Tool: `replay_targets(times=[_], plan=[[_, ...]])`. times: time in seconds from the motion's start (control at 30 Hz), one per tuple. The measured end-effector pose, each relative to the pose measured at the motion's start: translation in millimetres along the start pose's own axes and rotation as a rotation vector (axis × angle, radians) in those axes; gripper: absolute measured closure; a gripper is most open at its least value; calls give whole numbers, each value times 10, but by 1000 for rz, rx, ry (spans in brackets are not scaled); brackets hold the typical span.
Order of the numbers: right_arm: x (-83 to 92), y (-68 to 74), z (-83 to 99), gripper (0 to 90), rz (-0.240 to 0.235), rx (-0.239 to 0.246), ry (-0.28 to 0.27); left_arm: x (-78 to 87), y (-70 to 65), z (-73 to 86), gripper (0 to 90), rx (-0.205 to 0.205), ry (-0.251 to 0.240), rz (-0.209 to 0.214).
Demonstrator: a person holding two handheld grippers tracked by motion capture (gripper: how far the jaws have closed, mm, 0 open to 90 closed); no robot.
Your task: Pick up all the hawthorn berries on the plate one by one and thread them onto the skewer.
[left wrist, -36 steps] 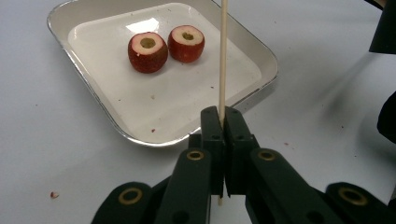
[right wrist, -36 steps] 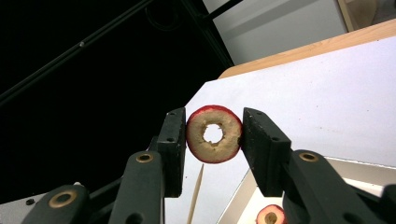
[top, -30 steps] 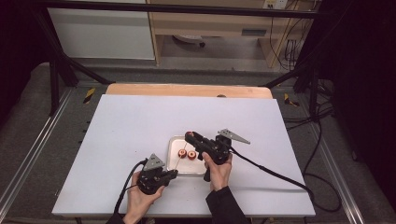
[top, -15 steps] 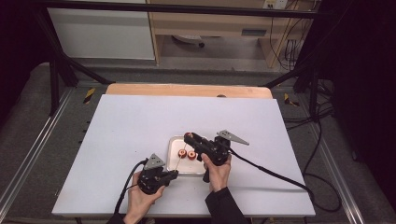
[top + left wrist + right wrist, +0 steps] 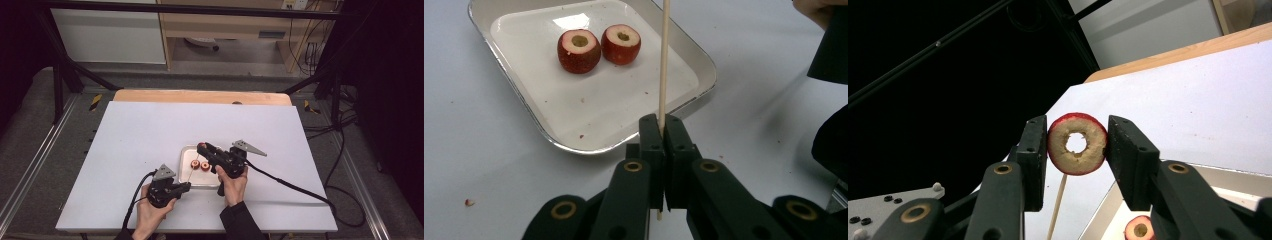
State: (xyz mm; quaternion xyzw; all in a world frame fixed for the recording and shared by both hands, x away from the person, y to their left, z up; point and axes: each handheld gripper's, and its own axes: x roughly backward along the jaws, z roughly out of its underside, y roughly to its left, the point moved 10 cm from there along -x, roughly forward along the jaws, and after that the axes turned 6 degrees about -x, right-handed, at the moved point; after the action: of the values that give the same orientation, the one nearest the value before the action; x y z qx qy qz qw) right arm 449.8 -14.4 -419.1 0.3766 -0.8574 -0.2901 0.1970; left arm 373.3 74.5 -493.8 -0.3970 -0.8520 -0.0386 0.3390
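Note:
My left gripper (image 5: 662,131) is shut on a thin wooden skewer (image 5: 664,60) that stands upright over the near edge of a white tray (image 5: 524,100). Two cored red fruit pieces (image 5: 579,50) (image 5: 621,43) lie side by side in the tray. My right gripper (image 5: 1077,145) is shut on a third cored red fruit piece (image 5: 1077,143), its hole facing the camera, held above the skewer (image 5: 1058,205). In the high view the right gripper (image 5: 202,148) hovers over the tray's (image 5: 186,177) far edge, and the left gripper (image 5: 188,185) sits at its near left corner.
A white board (image 5: 150,130) covers the table, with a wooden strip (image 5: 200,96) along its far edge. Small red crumbs (image 5: 469,202) dot the board near the tray. Black cables (image 5: 290,182) trail from both grippers toward the near side.

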Motion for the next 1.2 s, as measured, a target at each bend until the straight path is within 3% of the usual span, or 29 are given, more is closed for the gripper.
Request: replay_targets(times=[0.13, 0.23, 0.4, 0.53, 0.73, 0.83, 1.03, 1.13, 1.2], plan=[[16, 19, -20, 618, -3, -1, -8, -14, -36, -28, 884, 28, -18, 11], [37, 39, -40, 619, -8, 6, -23, -23, -69, -49, 884, 28, -35, 7], [38, 51, -47, 619, -17, -8, -15, -44, -84, -47, 885, 8, -11, -4], [34, 46, -61, 620, -18, -11, -14, -34, -106, -75, 885, 16, -16, 16], [73, 37, -96, 620, -7, 54, 2, 61, -122, -147, 885, 39, -22, 45], [77, 39, -97, 620, -10, 67, 11, 95, -108, -173, 885, 31, -18, 39], [86, 41, -89, 620, -2, 65, 8, 4, -117, -158, 885, 1, -2, 18], [95, 47, -92, 621, -3, 62, 10, -24, -133, -170, 886, 4, -3, 25], [103, 56, -113, 622, -7, 58, 16, -33, -138, -196, 886, -17, -23, 8]])
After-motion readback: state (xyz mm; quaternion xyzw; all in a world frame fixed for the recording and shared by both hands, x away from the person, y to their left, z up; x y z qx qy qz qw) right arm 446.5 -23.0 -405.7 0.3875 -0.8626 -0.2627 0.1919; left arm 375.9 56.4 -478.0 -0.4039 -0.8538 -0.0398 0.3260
